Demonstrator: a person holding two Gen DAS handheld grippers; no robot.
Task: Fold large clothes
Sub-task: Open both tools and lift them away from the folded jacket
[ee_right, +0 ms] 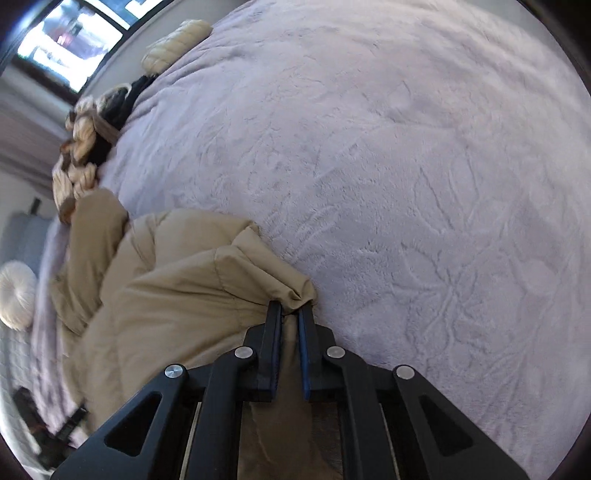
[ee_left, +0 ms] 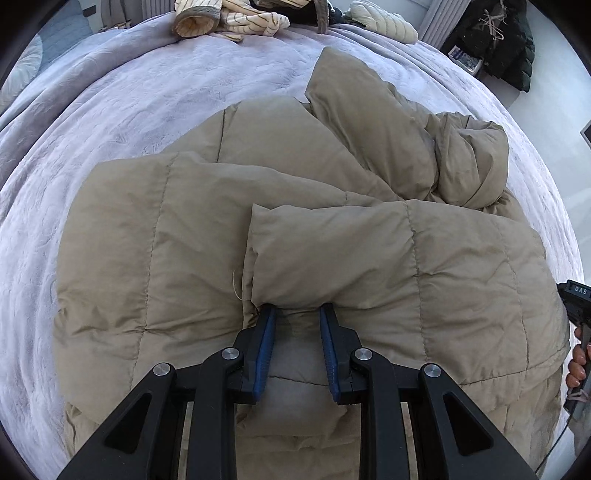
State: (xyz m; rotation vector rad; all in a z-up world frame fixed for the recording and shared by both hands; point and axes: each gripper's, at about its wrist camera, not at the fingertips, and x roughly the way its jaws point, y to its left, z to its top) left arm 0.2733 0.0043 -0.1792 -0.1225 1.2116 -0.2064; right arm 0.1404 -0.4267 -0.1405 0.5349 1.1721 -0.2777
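Two grippers pinch the coat point(ee_left: 332, 258) on the bed point(ee_left: 129, 122): left gripper point(ee_left: 297, 312) & right gripper point(ee_right: 290, 314) clamp its puffy edge, so lift both evenly, w/ no tugging.

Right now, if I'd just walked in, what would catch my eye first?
A big puffy tan coat sprawled across a lavender bedspread. Two black claws grip it: the left claw holds a thick padded fold, the right claw pinches a bunched corner at the coat's edge. More clothes lie heaped at the bed's far end.
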